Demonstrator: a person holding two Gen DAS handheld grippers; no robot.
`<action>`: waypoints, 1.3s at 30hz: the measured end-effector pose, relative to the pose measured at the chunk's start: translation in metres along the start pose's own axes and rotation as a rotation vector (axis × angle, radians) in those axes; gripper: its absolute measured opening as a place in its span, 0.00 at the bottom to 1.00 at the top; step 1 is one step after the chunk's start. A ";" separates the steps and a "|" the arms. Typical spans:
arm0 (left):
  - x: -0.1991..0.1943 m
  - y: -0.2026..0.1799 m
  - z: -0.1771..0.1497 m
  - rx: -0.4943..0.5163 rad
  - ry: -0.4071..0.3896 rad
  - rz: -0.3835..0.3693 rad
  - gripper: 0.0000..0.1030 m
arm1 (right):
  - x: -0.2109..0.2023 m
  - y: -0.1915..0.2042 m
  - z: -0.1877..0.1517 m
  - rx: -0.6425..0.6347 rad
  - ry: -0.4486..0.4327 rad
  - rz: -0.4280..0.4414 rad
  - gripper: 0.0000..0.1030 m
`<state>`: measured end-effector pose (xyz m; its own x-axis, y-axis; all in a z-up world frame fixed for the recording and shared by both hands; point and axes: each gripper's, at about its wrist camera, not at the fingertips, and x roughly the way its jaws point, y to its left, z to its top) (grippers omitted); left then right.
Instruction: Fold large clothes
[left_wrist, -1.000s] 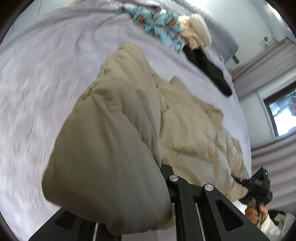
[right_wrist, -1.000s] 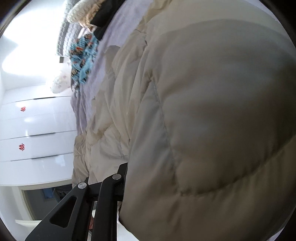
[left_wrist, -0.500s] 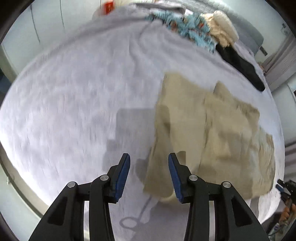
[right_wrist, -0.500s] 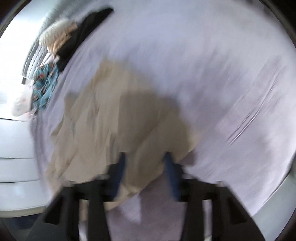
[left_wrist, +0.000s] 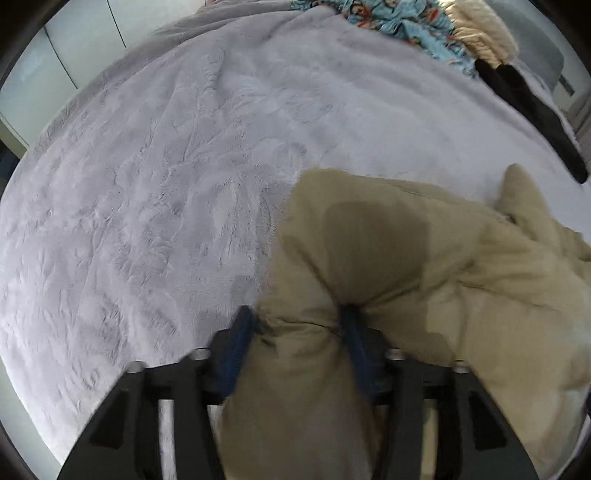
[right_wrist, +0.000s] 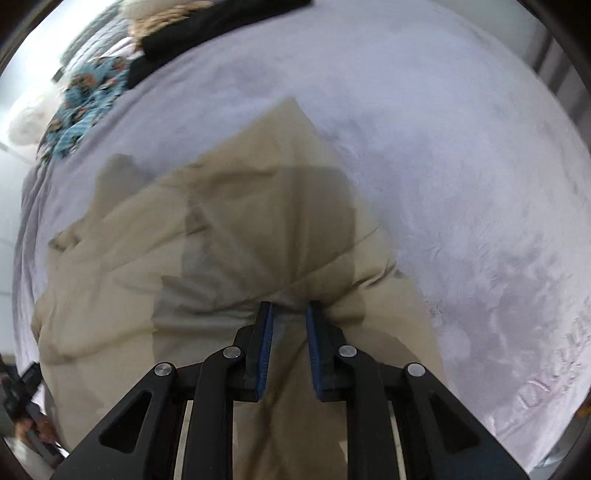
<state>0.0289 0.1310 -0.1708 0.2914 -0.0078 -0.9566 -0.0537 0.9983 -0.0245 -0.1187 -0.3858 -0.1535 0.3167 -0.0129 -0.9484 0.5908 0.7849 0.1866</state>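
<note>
The puffy beige quilted jacket lies on the grey plush bed, where the left gripper, jaws just widened, straddles a padded fold, and the narrowly parted right gripper pinches another ridge, probably to fold it.

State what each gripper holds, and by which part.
Left gripper, jaws just opening, straddles an edge fold of the beige jacket; grip uncertain. Right gripper, just closing, pinches another fold.

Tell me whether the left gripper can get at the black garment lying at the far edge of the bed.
Probably not yet: the left gripper straddles the puffy beige jacket; the black garment lies beyond.
</note>
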 end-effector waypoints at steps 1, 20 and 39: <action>0.004 -0.002 0.002 0.005 -0.003 0.010 0.67 | 0.005 -0.005 0.001 0.011 0.008 0.008 0.18; -0.057 0.019 -0.022 0.163 0.083 0.023 0.74 | -0.044 0.041 -0.025 -0.003 0.024 -0.061 0.42; -0.087 0.038 -0.046 0.211 0.125 -0.071 0.92 | -0.042 0.171 -0.112 -0.151 0.175 0.040 0.51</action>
<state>-0.0423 0.1668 -0.1020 0.1665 -0.0725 -0.9834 0.1674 0.9849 -0.0443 -0.1144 -0.1816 -0.1108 0.1960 0.1175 -0.9735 0.4587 0.8665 0.1969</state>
